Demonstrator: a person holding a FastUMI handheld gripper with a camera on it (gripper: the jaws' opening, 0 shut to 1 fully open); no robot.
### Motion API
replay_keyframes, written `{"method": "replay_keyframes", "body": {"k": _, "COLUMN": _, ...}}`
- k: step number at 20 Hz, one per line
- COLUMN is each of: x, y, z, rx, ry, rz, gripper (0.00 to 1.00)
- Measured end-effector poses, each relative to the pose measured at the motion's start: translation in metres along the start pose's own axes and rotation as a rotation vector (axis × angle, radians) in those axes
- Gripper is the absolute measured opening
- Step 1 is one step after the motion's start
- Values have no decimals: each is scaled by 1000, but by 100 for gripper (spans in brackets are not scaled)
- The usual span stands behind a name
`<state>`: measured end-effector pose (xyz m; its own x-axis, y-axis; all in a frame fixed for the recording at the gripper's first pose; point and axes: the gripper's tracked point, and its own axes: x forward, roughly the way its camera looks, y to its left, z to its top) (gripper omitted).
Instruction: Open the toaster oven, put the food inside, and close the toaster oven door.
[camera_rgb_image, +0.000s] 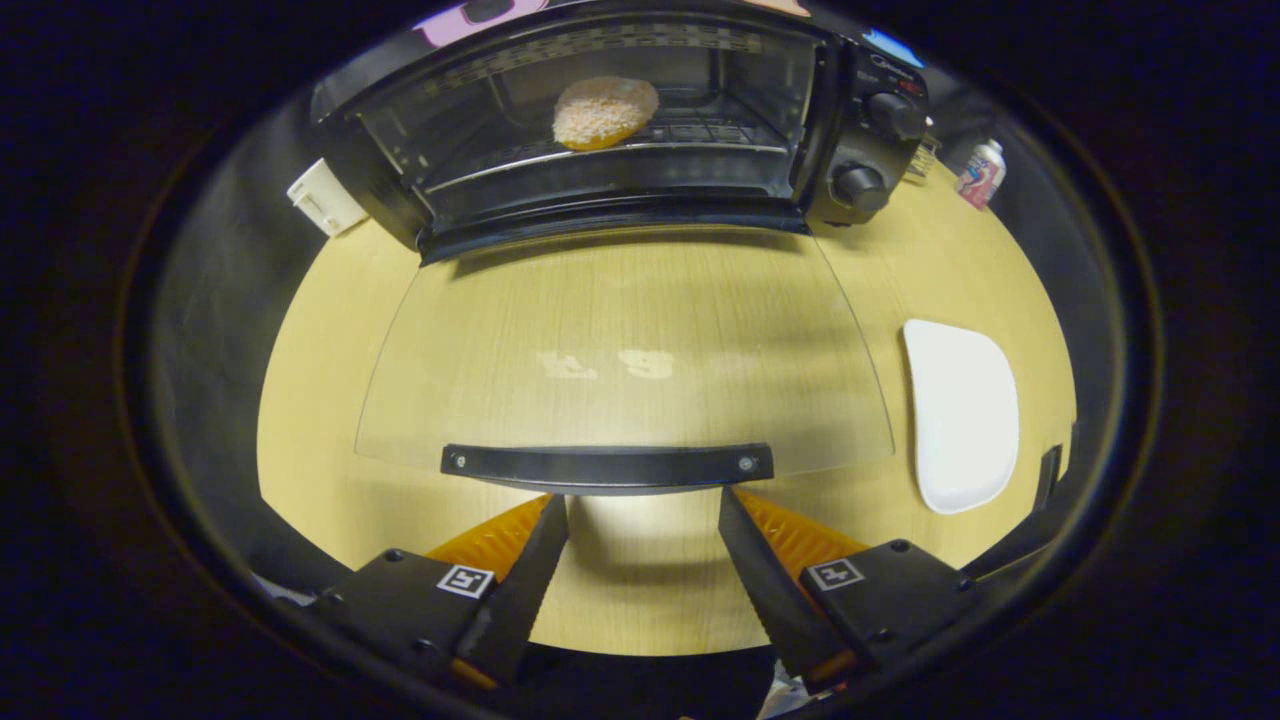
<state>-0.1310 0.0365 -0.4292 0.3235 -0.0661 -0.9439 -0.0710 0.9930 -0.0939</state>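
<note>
A black toaster oven (860, 120) stands at the far side of the wooden table with its glass door (620, 340) folded down flat toward me. A round breaded food piece (604, 111) lies on the wire rack inside the oven. The door's black handle (606, 466) runs across just ahead of my fingertips. My gripper (643, 497) is open, its two fingers spread apart below the handle with nothing between them; the tips reach up to the handle's underside edge, and I cannot tell whether they touch it.
A white plate (962, 412) lies on the table to the right of the door. A white plug block (326, 197) sits left of the oven. A small can (981, 172) stands far right, past the oven's knobs (862, 186).
</note>
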Motion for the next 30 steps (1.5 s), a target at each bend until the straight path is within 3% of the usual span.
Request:
{"method": "replay_keyframes", "body": {"k": 6, "x": -19, "y": 0, "z": 10, "rx": -43, "ry": -34, "rz": 6, "gripper": 97}}
{"method": "replay_keyframes", "body": {"k": 14, "x": -61, "y": 6, "z": 44, "rx": 28, "ry": -112, "rz": 59, "gripper": 97}}
{"method": "replay_keyframes", "body": {"k": 24, "x": -86, "y": 0, "z": 153, "rx": 61, "ry": -323, "rz": 51, "gripper": 98}}
{"method": "replay_keyframes", "body": {"k": 30, "x": -105, "y": 5, "z": 185, "rx": 94, "ry": -392, "rz": 85, "gripper": 98}}
